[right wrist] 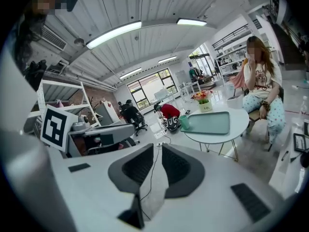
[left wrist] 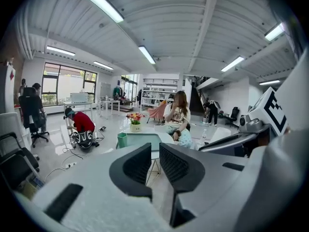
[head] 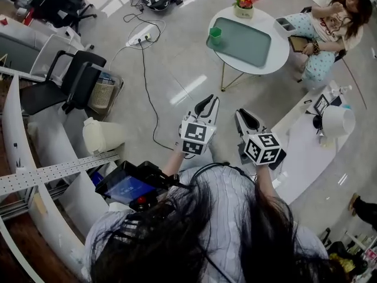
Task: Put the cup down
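Observation:
A small green cup (head: 215,35) stands upright at the left end of a green tray (head: 244,45) on a round white table (head: 279,56), far ahead of me. It also shows as the green cup (left wrist: 122,139) in the left gripper view and the green cup (right wrist: 184,122) in the right gripper view. My left gripper (head: 207,102) and right gripper (head: 242,115) hang side by side over the floor, well short of the table. The left gripper (left wrist: 155,151) and the right gripper (right wrist: 157,151) each keep a narrow gap between their jaws, with nothing in it.
A person (head: 330,22) sits at the table's far right, beside a flower pot (head: 244,3). A black cable (head: 147,93) runs across the floor. Office chairs (head: 76,81) and a curved desk stand left; a white counter (head: 309,149) stands right. Another person (left wrist: 79,124) crouches in the distance.

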The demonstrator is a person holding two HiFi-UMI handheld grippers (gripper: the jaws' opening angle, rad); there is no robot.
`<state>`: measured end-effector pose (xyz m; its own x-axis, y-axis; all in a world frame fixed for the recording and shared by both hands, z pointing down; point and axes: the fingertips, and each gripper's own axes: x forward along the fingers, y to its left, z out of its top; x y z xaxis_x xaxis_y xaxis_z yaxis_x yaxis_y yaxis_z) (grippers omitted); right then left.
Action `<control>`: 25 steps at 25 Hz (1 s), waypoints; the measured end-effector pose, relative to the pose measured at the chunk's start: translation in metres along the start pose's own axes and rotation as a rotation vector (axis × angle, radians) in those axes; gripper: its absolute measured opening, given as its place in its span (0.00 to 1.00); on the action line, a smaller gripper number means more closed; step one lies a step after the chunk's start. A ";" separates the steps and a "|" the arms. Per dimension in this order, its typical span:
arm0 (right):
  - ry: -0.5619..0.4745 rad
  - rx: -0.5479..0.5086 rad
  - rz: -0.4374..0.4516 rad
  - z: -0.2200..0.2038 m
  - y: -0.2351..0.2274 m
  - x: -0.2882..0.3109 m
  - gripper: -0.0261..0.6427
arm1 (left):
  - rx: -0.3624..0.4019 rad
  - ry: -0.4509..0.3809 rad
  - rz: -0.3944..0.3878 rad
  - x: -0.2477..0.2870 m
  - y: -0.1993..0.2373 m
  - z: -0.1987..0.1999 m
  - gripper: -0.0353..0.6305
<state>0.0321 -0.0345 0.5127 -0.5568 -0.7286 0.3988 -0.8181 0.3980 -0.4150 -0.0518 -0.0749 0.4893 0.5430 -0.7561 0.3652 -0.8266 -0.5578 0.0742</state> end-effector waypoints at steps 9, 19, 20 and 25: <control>-0.028 -0.027 0.044 -0.012 -0.013 -0.060 0.15 | -0.009 -0.005 0.125 -0.038 -0.044 -0.011 0.13; -0.054 -0.038 0.058 -0.034 -0.016 -0.120 0.15 | -0.004 -0.002 0.149 -0.063 -0.101 -0.027 0.11; -0.058 -0.042 0.061 -0.035 -0.014 -0.125 0.15 | 0.001 -0.003 0.149 -0.066 -0.105 -0.028 0.11; -0.077 -0.054 0.075 -0.044 -0.005 -0.145 0.15 | 0.017 -0.005 0.144 -0.081 -0.126 -0.038 0.11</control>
<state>0.1107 0.0938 0.4933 -0.6056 -0.7356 0.3036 -0.7824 0.4808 -0.3958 0.0027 0.0698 0.4851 0.4200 -0.8302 0.3666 -0.8933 -0.4493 0.0060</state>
